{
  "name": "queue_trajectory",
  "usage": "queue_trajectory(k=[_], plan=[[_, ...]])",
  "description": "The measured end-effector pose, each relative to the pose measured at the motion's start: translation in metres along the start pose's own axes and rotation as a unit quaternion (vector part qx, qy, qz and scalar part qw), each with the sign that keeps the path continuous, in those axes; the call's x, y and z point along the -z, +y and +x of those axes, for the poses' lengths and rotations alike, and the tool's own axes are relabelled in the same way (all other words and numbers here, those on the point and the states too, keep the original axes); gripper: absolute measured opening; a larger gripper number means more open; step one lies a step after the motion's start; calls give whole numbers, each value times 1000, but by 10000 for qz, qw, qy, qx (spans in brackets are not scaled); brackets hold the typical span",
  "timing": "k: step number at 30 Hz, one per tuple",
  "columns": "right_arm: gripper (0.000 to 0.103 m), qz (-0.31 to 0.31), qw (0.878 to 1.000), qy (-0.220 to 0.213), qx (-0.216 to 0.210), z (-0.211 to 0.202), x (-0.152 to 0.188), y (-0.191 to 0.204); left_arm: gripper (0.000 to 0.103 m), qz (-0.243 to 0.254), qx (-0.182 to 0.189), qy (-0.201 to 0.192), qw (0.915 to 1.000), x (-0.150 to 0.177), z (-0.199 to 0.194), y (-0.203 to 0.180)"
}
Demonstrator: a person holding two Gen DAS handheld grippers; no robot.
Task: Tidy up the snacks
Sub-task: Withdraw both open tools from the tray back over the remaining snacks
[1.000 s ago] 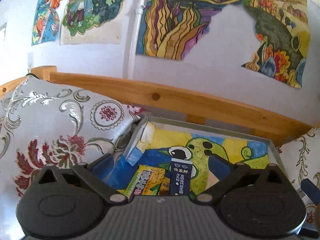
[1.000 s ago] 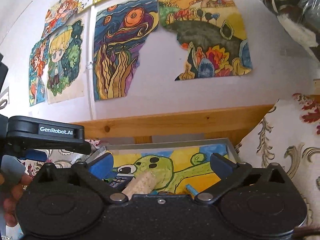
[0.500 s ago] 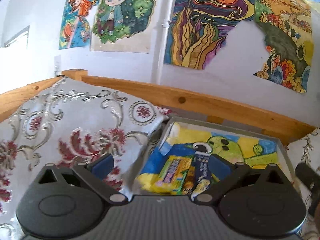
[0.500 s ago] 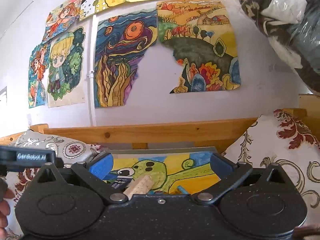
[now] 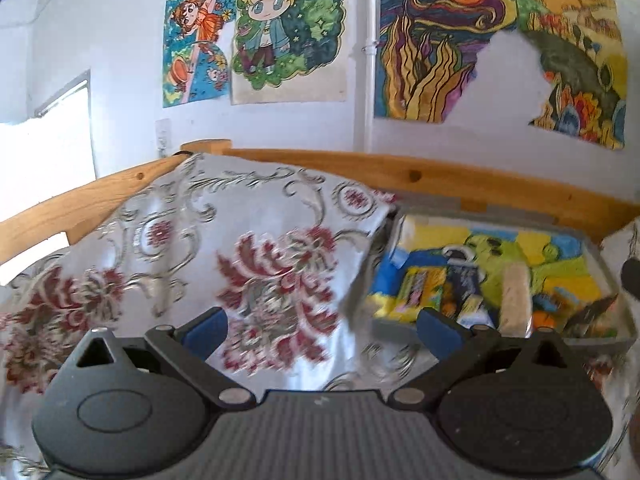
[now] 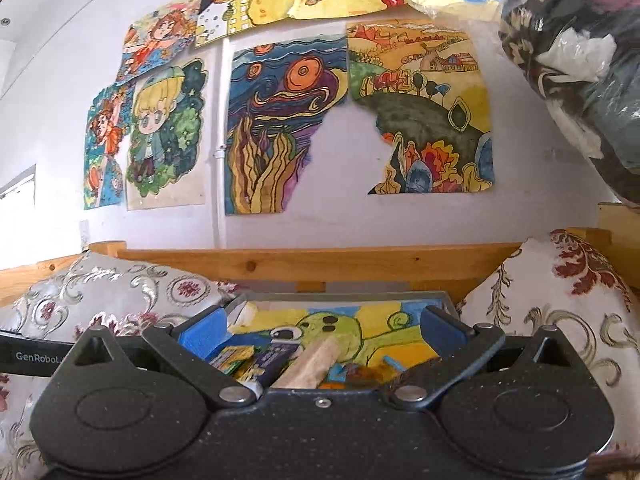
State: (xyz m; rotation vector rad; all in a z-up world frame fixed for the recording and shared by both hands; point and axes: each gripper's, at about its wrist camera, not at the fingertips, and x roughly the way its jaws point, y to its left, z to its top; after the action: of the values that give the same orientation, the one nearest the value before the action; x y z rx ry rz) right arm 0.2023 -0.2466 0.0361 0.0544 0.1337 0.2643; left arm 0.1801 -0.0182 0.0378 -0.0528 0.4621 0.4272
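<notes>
While snacks (image 5: 424,292) blur, seemingly glossy, both tongs (image 5: 320,326) gape.

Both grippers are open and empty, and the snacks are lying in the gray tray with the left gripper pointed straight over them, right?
Not quite. The left wrist view shows the left gripper pointed at the floral cushion, with the tray off to its right. The rest holds: both grippers are open and empty, and the snacks lie in the gray tray; the right gripper faces it.
</notes>
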Motion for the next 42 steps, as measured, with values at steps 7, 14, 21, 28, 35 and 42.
queue_trajectory(k=[7,14,21,28,35,42], plan=[[102,-277,9996,13,-74,-39,22,19,102,301,-261,119,9991,23,-20,19],[102,-504,9984,145,-186,-73,40,36,102,513,-209,-10,9985,38,-37,35],[102,-735,9963,348,-273,-99,55,52,102,662,-204,13,9976,51,-47,52],[102,-785,9949,584,-254,-113,66,62,102,900,-127,73,9958,67,-58,67],[102,-789,9915,968,-354,-114,77,71,103,1268,-62,214,9917,85,-60,77],[102,-789,9837,1514,-567,-103,93,78,102,1389,-56,691,9879,102,-47,90]])
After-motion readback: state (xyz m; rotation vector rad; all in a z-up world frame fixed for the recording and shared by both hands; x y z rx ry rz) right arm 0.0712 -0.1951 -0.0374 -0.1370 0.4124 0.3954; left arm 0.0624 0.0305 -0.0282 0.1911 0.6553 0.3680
